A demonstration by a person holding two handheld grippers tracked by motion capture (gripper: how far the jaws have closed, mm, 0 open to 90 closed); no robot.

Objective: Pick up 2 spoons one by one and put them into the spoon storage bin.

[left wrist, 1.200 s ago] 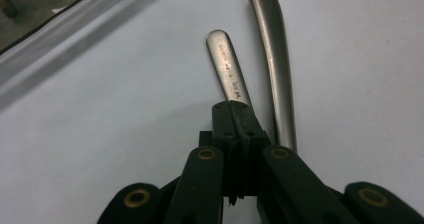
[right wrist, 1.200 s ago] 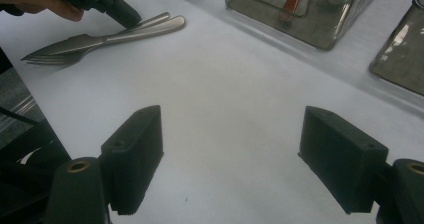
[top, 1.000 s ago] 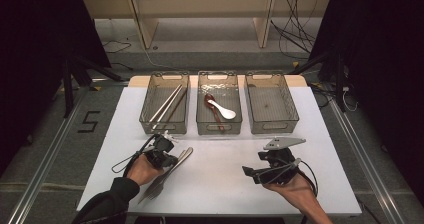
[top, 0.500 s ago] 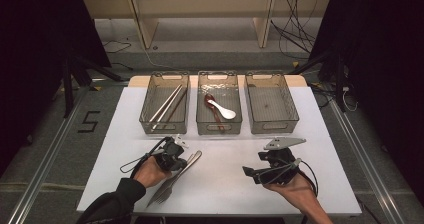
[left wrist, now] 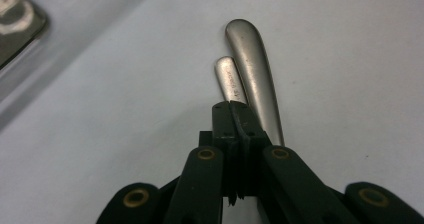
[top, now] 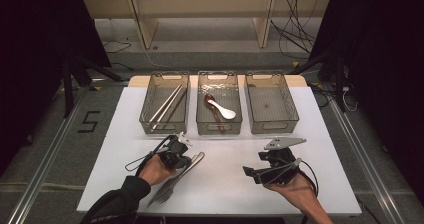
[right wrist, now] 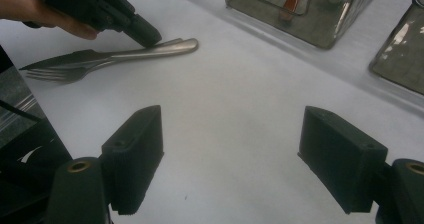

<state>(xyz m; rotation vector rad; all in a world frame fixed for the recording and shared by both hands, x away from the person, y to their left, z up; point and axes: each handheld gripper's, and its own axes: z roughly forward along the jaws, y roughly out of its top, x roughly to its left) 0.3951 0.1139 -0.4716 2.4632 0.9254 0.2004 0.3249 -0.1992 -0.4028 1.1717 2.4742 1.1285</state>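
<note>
Left gripper [left wrist: 235, 109]: I see its jaws pressed together over the knife [left wrist: 229, 79] handle, beside the fork [left wrist: 252, 69].
Right gripper [right wrist: 232, 159]: jaws wide apart, nothing between.

Your work here is a steel fork [top: 162, 195] and a steel knife [top: 186, 167], lying flat and side by side on the white table [top: 225, 184], touching along their length. Both sit just in front of the left bin [top: 165, 109], slanted, with their rounded handle ends toward that bin and the fork's tines and the knife's blade pointing away from it. The knife's handle is the broader and reaches further toward the bin.
</note>
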